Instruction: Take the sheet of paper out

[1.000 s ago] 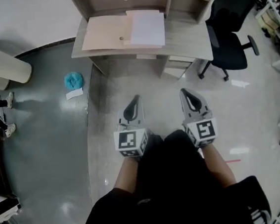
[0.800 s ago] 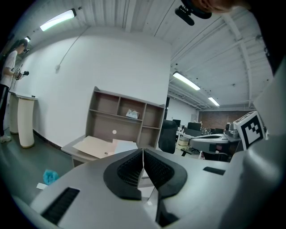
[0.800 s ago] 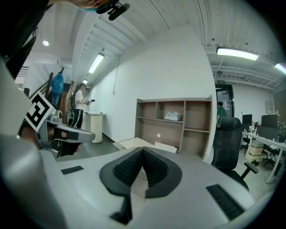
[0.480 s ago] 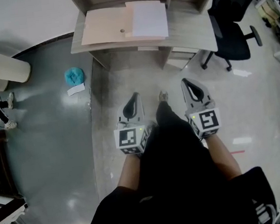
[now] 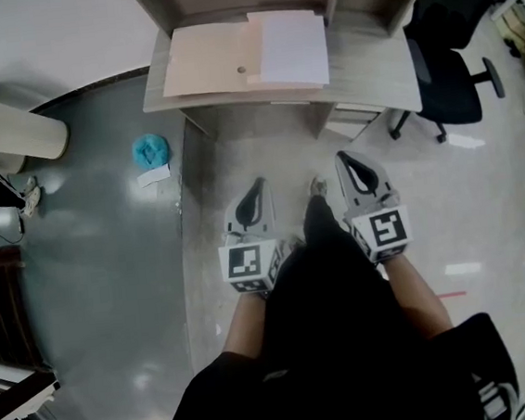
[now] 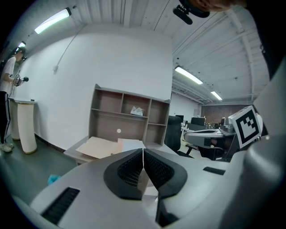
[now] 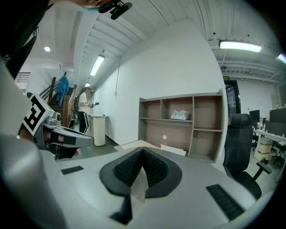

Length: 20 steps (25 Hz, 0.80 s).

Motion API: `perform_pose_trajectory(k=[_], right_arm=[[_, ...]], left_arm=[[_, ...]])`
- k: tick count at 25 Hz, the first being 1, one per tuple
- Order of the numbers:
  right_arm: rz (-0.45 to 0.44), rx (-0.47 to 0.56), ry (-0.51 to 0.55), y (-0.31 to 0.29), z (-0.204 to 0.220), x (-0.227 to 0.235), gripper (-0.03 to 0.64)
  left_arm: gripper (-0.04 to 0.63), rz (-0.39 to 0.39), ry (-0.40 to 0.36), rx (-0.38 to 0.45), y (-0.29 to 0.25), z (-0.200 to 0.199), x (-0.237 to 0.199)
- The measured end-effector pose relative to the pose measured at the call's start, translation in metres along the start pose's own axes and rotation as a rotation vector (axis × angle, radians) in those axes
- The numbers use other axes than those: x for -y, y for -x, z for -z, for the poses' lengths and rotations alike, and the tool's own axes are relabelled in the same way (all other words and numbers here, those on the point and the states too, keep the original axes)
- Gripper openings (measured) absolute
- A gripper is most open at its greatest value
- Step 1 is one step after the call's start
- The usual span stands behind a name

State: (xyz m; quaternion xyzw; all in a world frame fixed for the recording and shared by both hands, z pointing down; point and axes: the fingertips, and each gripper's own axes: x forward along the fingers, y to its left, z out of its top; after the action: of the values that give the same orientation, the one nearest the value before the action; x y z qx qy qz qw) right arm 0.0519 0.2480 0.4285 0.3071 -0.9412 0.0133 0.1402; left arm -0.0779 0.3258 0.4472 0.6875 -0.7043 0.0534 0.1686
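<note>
1. Both the left gripper (image 5: 256,186) and the right gripper (image 5: 344,160) are pressing their jaws together, carrying nothing and pointing toward twelve o'clock.
2. At twelve o'clock, the white rectangular paper sheet (image 5: 293,46) is lying flat on the pale wooden counter (image 5: 372,76), overlapping a beige card folder (image 5: 208,61) at its nine o'clock.
3. Likely light, floppy and slippery, it is asking for a pinch at its near, six o'clock edge.

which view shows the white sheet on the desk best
The head view: it looks down on the white sheet, showing its whole outline lying on the tan folder on the desk. The left gripper view and the right gripper view catch the sheet nearly edge-on, as a thin pale strip.
</note>
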Motion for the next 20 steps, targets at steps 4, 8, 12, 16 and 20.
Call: perform_pose_trajectory(k=[4, 8, 12, 16, 20], right_arm=[[0.018, -0.018, -0.023, -0.018, 0.001, 0.02, 0.017], [0.018, -0.035, -0.052, -0.042, 0.003, 0.044, 0.017], [0.008, -0.041, -0.075, -0.065, -0.003, 0.073, 0.017], [0.009, -0.041, -0.122, -0.091, -0.003, 0.105, 0.017], [-0.029, -0.054, -0.146, -0.115, -0.005, 0.133, 0.017]], left_arm=[[0.049, 0.017, -0.018, -0.019, -0.028, -0.005, -0.001], [0.049, 0.025, -0.013, -0.043, -0.061, -0.014, -0.004], [0.048, 0.03, -0.017, -0.074, -0.097, -0.019, -0.005], [0.048, 0.03, -0.021, -0.108, -0.135, -0.026, -0.006], [0.048, 0.029, -0.033, -0.142, -0.172, -0.033, -0.005]])
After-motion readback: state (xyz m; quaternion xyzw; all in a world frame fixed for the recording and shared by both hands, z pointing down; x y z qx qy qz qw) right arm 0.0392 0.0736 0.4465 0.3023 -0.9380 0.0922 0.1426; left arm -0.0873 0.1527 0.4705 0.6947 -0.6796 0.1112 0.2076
